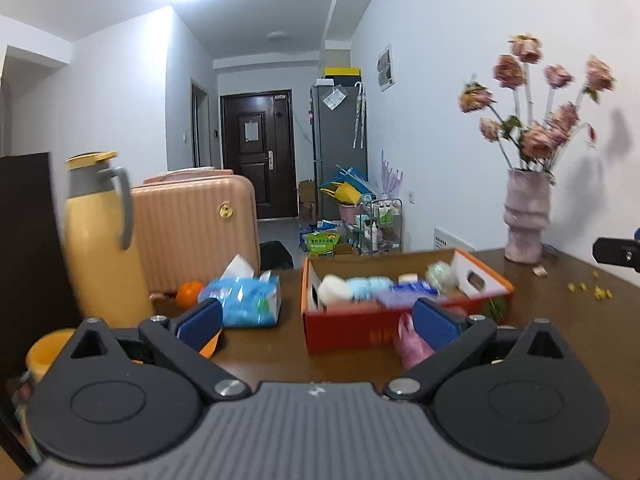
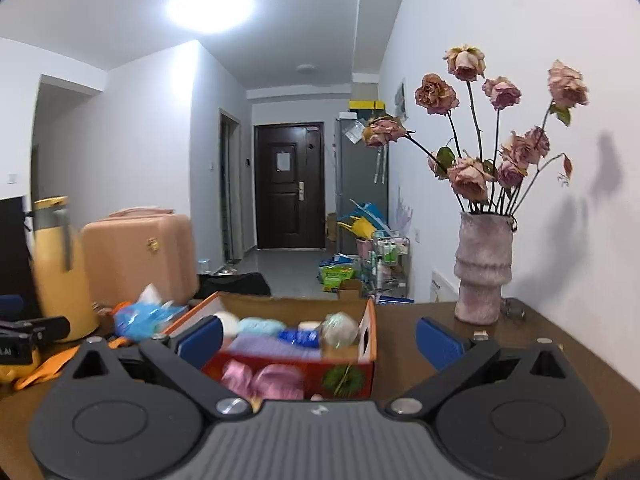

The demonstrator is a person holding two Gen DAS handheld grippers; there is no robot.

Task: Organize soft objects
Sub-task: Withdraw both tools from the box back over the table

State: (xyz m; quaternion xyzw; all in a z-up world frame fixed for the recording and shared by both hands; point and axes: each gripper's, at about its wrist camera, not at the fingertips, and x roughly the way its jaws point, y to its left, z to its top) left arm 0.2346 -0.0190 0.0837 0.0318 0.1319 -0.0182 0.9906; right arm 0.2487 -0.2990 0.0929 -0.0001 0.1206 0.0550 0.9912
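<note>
Both grippers wide open and empty before the orange box.

Left gripper (image 1: 318, 322) and right gripper (image 2: 318, 338) stand spread, nothing between pads. Orange box (image 1: 348, 332) sits mid-frame holding blurred soft bundles; bare table (image 2: 404, 344) lies to its right. Only the left view shows the tissue pack (image 1: 244, 300) clearly; the vase (image 2: 482, 268) stands right.

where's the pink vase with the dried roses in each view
Left wrist view: the pink vase stands at the right, on the far side of the table, behind and right of the orange box.
Right wrist view: the vase stands right of centre, larger, again right of the box.
Shared landmark: the dark door at the end of the hallway.
</note>
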